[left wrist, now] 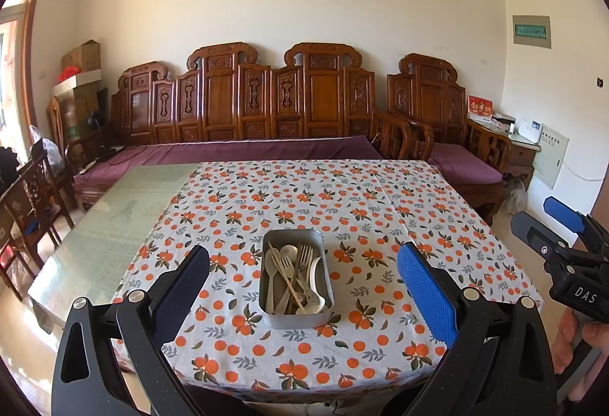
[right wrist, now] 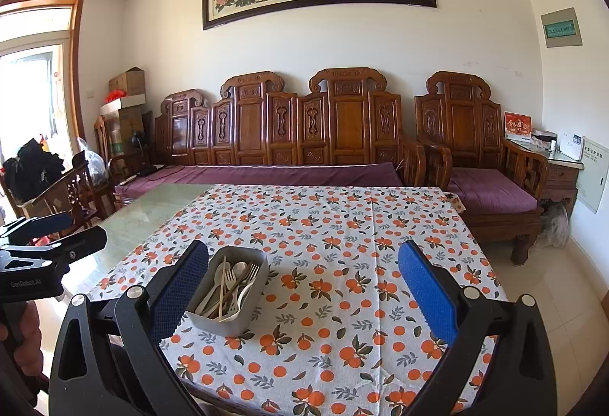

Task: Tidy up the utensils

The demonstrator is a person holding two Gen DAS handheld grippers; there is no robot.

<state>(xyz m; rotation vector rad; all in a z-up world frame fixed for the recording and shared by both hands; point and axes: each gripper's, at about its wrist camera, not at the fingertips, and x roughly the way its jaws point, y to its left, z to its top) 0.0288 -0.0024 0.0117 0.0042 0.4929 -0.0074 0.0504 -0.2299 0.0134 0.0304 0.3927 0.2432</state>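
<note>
Left wrist view shows us a rectangular grey metal tin (left wrist: pixel 296 279) standing on a white tablecloth printed with oranges and leaves (left wrist: pixel 380 210), and we take that tin as our landmark. Inside the tin lie the mixed utensils (left wrist: pixel 293 279): pale spoons, metal forks and wooden chopsticks, heaped together. Our left gripper (left wrist: pixel 302 277) hovers above the near end of the tin with its blue-padded fingers (left wrist: pixel 426 296) spread wide, one on either side of the tin and touching nothing. To the right of the tin and well apart from it, our right gripper (right wrist: pixel 302 277) is likewise spread and empty; in the right wrist view the tin sits just beside its left finger. Beyond the tin's far end stands a carved brown wooden bench with purple cushions (left wrist: pixel 243 149).
</note>
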